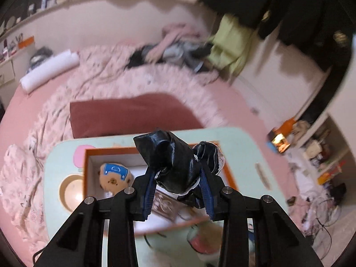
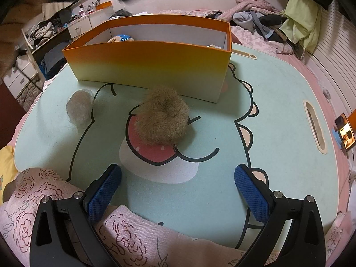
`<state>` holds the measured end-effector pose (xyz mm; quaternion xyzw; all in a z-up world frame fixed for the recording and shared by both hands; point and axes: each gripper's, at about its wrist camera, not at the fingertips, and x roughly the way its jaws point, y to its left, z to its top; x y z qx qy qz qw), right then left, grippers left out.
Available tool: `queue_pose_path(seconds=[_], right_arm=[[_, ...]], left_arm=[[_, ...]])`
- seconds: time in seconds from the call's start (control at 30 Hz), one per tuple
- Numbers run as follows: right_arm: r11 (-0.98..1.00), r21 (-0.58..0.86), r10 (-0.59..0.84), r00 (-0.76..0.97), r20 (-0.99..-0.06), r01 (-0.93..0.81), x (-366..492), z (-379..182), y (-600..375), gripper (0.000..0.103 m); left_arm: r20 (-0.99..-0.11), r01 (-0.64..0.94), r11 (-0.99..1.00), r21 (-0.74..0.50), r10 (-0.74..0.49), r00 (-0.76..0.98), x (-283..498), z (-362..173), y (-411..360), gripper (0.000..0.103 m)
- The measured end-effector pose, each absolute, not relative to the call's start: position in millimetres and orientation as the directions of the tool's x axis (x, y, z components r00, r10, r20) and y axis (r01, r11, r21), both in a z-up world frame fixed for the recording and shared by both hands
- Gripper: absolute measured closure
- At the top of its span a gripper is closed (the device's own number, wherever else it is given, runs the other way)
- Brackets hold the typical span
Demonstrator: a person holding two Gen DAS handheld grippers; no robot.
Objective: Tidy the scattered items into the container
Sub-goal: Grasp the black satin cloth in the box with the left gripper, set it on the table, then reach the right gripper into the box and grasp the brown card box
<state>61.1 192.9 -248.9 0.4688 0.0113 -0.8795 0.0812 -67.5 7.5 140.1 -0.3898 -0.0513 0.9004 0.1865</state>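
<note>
In the left wrist view, a plush bear (image 1: 115, 178) with a blue cap lies at the left end inside the orange box (image 1: 87, 155), in the lower left of the frame. The box stands on a mint green table (image 1: 244, 142). Just to the right, in the lower centre, the left gripper (image 1: 178, 184) is closed on a black satin bow (image 1: 171, 162), which is pinched between the blue pads (image 1: 148, 197) and sticks out above the box. A clear packet (image 1: 165, 207) lies in the box under the bow.

In the right wrist view, a grey pompom (image 2: 80, 106) lies on the table at centre left, apart from the box. A brown pompom (image 2: 164, 118) sits at the centre, near the front wall of the box. The right gripper (image 2: 178, 189), in the lower centre, is wide open with nothing between its fingers, and it hangs over the table near the brown pompom.
</note>
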Motion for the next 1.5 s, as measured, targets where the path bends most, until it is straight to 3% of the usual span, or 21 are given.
queue_pose_path(seconds=[0.13, 0.37, 0.53, 0.63, 0.77, 0.83, 0.9, 0.93, 1.03, 1.07, 1.5], right_arm=[[-0.987, 0.056, -0.132, -0.547, -0.826, 0.154, 61, -249, 193, 0.002], [-0.987, 0.056, -0.132, -0.547, -0.826, 0.153, 62, -249, 194, 0.002], [-0.987, 0.056, -0.133, -0.548, -0.826, 0.154, 62, -249, 194, 0.001], [-0.987, 0.056, -0.132, -0.547, -0.826, 0.153, 62, -249, 194, 0.001], [-0.987, 0.056, -0.131, -0.548, -0.826, 0.152, 62, -249, 194, 0.001], [-0.987, 0.057, -0.132, -0.548, -0.826, 0.152, 62, -249, 194, 0.001], [-0.987, 0.057, -0.131, -0.548, -0.826, 0.152, 62, -249, 194, 0.001], [-0.987, 0.056, -0.131, -0.548, -0.826, 0.152, 62, -249, 194, 0.001], [-0.987, 0.057, -0.132, -0.548, -0.826, 0.152, 62, -250, 194, 0.001], [-0.987, 0.057, -0.131, -0.548, -0.826, 0.151, 62, -250, 194, 0.001], [-0.987, 0.055, -0.130, -0.548, -0.826, 0.150, 62, -250, 194, 0.001]], left_arm=[[-0.676, -0.305, -0.927, -0.217, 0.368, -0.638, -31, 135, -10, 0.068], [-0.766, -0.122, -0.991, -0.051, 0.117, -0.632, -5, 70, -51, 0.068], [-0.820, -0.090, -0.995, -0.034, 0.079, -0.566, -7, 23, -48, 0.067], [-0.806, -0.123, -0.992, -0.017, 0.086, -0.585, 1, 17, -35, 0.064], [-0.795, -0.139, -0.988, -0.066, 0.136, -0.591, 5, 17, -28, 0.043], [-0.791, -0.136, -0.988, -0.075, 0.143, -0.595, 10, 17, -27, 0.037], [-0.807, -0.127, -0.990, -0.055, 0.119, -0.578, 13, 13, -25, 0.012], [-0.819, -0.120, -0.992, -0.028, 0.091, -0.566, 15, 9, -23, 0.007], [-0.829, -0.129, -0.989, 0.071, 0.014, -0.559, 23, -3, -14, 0.005], [-0.822, -0.135, -0.987, 0.090, 0.003, -0.569, 26, -6, -11, 0.000], [-0.803, -0.152, -0.986, 0.074, 0.031, -0.596, 32, -9, -10, 0.000]])
